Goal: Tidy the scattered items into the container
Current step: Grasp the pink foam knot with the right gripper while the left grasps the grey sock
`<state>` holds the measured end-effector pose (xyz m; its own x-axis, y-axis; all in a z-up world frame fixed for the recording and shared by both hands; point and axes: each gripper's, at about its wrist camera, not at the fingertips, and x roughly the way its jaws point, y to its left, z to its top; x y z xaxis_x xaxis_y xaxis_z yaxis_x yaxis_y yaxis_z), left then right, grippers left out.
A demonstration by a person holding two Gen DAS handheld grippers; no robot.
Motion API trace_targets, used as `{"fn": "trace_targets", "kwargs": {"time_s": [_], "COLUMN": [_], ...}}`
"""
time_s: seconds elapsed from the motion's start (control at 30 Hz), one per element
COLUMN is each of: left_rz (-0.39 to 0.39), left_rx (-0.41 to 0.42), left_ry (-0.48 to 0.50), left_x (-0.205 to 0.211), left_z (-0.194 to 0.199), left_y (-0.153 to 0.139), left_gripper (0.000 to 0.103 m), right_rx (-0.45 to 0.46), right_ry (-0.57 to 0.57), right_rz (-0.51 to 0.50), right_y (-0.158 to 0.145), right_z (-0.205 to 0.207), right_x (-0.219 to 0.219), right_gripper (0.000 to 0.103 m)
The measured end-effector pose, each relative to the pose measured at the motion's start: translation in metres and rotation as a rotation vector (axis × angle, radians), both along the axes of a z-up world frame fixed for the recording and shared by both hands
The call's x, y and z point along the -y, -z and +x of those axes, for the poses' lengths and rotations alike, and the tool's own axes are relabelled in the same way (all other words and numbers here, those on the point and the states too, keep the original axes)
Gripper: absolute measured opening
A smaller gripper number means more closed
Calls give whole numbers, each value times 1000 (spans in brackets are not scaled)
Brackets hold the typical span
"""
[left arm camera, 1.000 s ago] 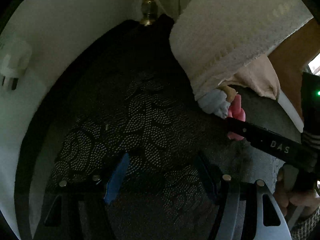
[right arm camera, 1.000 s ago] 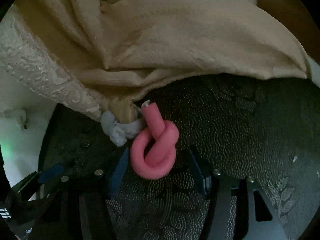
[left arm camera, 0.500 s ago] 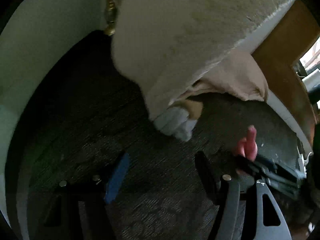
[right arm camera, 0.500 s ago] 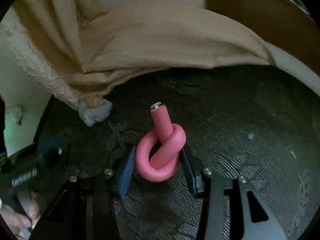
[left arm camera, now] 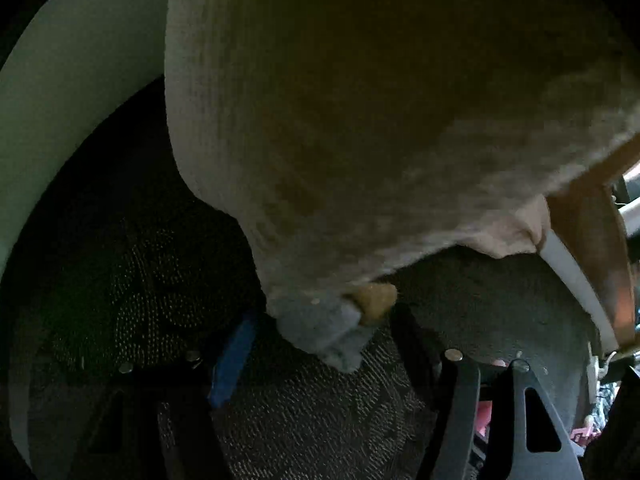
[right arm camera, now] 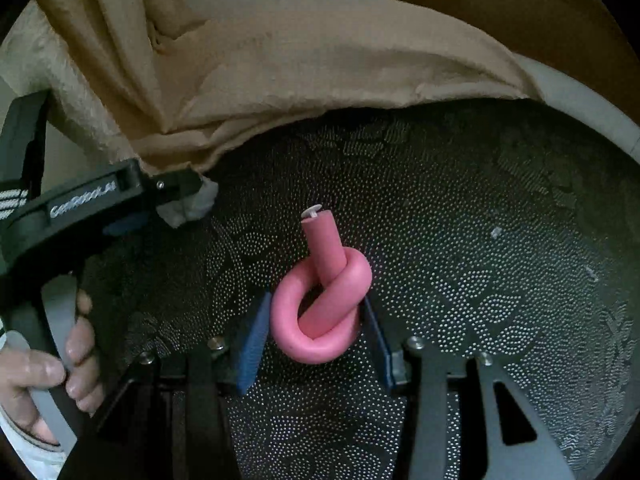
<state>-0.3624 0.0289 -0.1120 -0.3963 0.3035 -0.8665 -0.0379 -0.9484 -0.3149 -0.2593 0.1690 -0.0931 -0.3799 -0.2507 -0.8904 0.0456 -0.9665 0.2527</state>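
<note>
With our right gripper (right arm camera: 314, 330) clenched on the pink knotted roller (right arm camera: 320, 308) at lower centre, we lift gently; left gripper (left arm camera: 320, 344) spread around the grey wad (left arm camera: 324, 328).

Left view: curtain (left arm camera: 360, 120) blurred, fills most of frame, hides floor behind. Pink roller (left arm camera: 482, 414) mostly hidden behind left gripper (left arm camera: 320, 344) finger. Right view: left gripper tips hidden by white wad (right arm camera: 188, 208); box (right arm camera: 520, 12) cut off at top.

Draped curtain (right arm camera: 320, 80) crowds the rear; dark patterned cloth (right arm camera: 500, 280) lies open rightward
</note>
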Motion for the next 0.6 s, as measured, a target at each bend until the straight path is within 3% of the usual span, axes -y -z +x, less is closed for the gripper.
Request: {"fn": "trace_targets", "kwargs": {"time_s": [0.1,0.17,0.37,0.6], "left_rz": [-37,-24,-22,-46], "left_rx": [0,-5,-12,-48], "left_ry": [20,32,26,50], "left_x": [-4,-6,-2,0], "left_z": [2,6,23,66], "left_y": [5,3,-5,-36], "left_gripper": [68,53,51,51], "right_rx": [4,1,-43,-88], "right_ry": [-2,-5,-14,-22], "right_rz": [1,3,13,4], "right_y": [0,-3,-23,-53], "right_z": [1,2,10,32], "right_x": [3,5,13,11], "right_gripper": [49,49,49,49]}}
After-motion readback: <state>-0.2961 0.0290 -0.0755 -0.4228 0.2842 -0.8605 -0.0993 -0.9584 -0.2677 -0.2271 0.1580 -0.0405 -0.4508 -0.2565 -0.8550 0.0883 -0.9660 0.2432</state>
